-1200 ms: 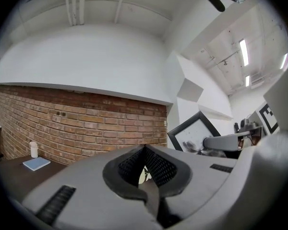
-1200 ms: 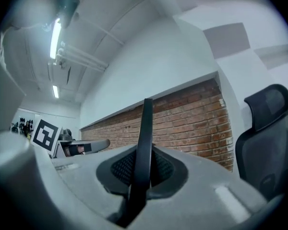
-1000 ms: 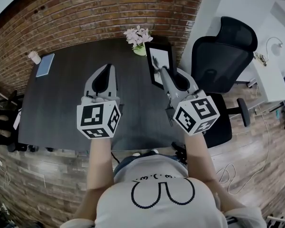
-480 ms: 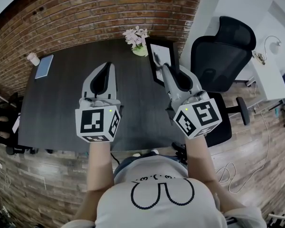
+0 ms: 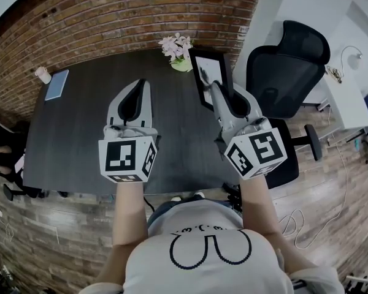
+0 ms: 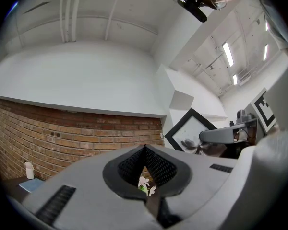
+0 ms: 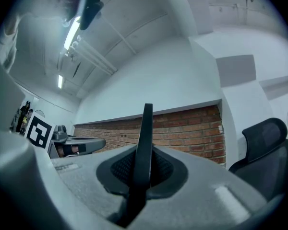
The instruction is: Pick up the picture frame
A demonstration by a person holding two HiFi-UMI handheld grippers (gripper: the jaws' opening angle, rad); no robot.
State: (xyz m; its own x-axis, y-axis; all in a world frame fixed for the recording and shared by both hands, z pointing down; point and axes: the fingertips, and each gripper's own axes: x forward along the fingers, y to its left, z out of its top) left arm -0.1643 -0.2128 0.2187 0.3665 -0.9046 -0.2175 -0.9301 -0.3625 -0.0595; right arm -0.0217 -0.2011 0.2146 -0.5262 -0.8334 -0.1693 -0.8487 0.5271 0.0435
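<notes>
Between the right tongs' (image 5: 213, 88) jaws: picture frame (image 5: 205, 72), clamped by its thin black edge, tilted. Alongside, the left tongs (image 5: 141, 84) are clenched on nothing, apart from the frame. Ahead of both tongs, a flower pot (image 5: 179, 52) sits on the bench (image 5: 73, 127). Right of the right tongs: office chair (image 5: 288, 66).

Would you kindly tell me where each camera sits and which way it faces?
Head view: on the person's head, looking steeply down at the dark table; shows both forearms, torso, left gripper and right gripper.
Left gripper view: on the left gripper, facing the brick wall along its shut jaws.
Right gripper view: on the right gripper, looking along jaws clamped on the picture frame's edge.
Both gripper views share the brick wall.
</notes>
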